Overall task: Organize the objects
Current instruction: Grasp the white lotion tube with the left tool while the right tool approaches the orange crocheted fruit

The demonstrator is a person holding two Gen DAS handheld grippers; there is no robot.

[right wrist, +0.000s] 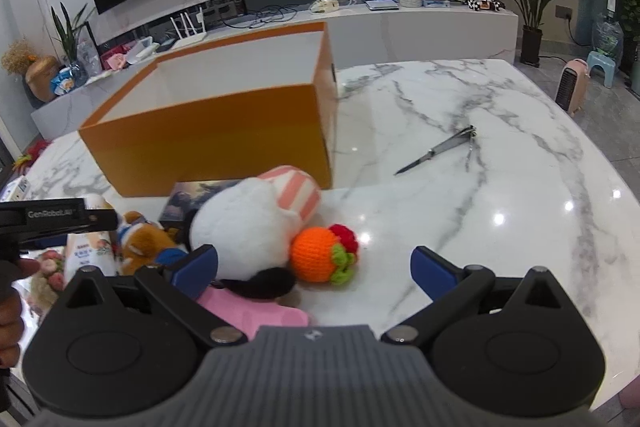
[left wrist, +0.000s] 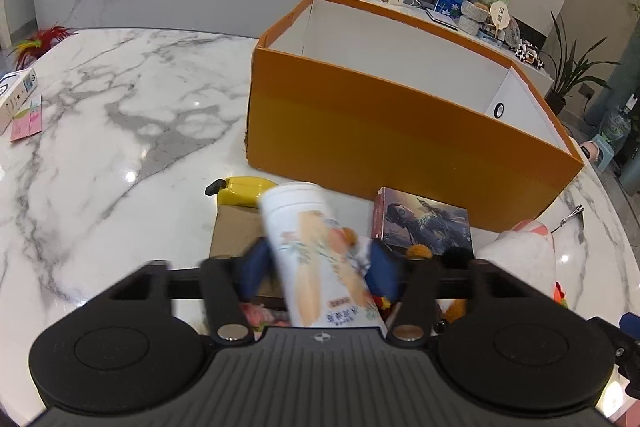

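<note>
My left gripper (left wrist: 320,263) is shut on a white printed bottle (left wrist: 320,251), held tilted above the pile in front of the orange box (left wrist: 400,131). The box is open, with a white inside. The bottle (right wrist: 90,247) and the left gripper body (right wrist: 52,217) also show in the right wrist view at the left. My right gripper (right wrist: 314,269) is open and empty, low over the marble table (right wrist: 480,227), with a white plush toy (right wrist: 244,227) and an orange crocheted fruit (right wrist: 316,253) just ahead between its fingers. The orange box (right wrist: 216,143) stands behind them.
A yellow tool (left wrist: 240,189), a brown card (left wrist: 236,231) and a picture box (left wrist: 424,221) lie before the box. A small brown plush (right wrist: 144,241) and a pink item (right wrist: 252,311) lie nearby. Nail clippers (right wrist: 440,149) lie to the right. A white carton (left wrist: 16,95) sits far left.
</note>
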